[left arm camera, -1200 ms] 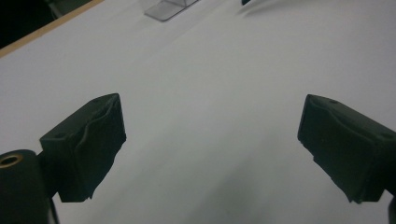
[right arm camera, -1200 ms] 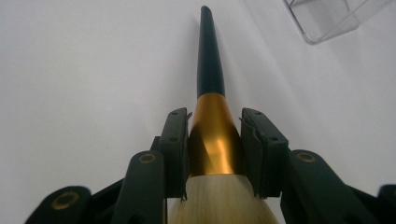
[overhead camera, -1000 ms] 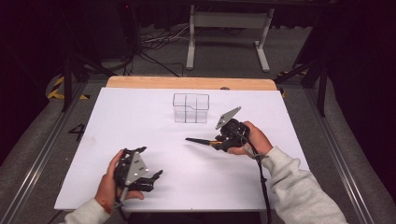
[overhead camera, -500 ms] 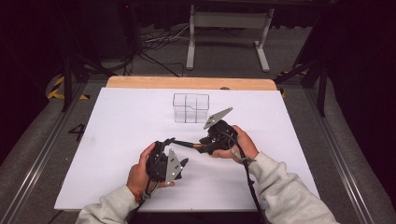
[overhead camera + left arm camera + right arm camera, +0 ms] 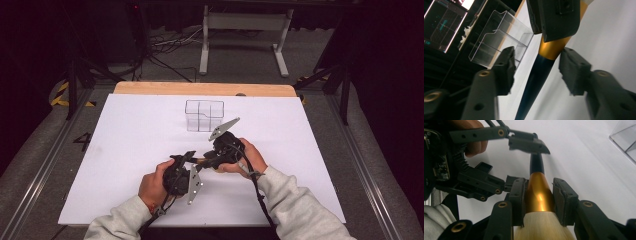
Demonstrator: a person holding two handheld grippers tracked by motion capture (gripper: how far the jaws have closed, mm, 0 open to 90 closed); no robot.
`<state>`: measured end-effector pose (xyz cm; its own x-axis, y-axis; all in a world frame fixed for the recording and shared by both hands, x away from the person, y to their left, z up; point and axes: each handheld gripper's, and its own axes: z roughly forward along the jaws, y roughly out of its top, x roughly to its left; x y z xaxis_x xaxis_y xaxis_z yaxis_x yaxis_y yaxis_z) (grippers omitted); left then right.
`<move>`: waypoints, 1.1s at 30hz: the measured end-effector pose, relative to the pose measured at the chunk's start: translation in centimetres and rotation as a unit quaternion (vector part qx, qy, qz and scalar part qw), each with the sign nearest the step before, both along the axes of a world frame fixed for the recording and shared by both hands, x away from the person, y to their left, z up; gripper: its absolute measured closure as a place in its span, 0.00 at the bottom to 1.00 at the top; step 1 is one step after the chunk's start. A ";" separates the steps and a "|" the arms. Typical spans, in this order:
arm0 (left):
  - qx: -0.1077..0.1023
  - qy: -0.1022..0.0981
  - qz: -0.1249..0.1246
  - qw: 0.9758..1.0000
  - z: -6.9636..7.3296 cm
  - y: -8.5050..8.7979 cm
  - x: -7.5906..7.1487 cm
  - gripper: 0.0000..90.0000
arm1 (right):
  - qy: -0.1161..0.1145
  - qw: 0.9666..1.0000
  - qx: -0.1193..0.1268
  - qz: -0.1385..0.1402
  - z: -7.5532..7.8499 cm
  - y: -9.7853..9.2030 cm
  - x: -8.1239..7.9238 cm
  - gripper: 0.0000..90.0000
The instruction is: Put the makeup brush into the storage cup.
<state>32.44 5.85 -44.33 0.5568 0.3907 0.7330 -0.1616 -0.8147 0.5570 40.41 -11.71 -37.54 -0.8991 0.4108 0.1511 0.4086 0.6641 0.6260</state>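
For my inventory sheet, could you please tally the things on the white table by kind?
Makeup brush: 1
Clear divided organizer: 1
Handheld grippers: 2, left gripper and right gripper
Total: 4

Light grey sleeves (image 5: 295, 210), black fingers (image 5: 517, 195) w/ brass-looking screws.

We see a table with a wooden edge (image 5: 200, 89) at twelve o'clock, covered by a white sheet (image 5: 125, 150). On that sheet, toward twelve o'clock of its middle, stands a clear plastic organizer (image 5: 204, 115) with compartments, apart from everything else on the surface.
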 end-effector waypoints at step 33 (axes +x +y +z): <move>0.060 0.005 -0.017 0.998 -0.7 0.0 -0.3 0.82 | -0.066 0.994 0.070 -0.046 2.9 -2.6 -0.8 0.55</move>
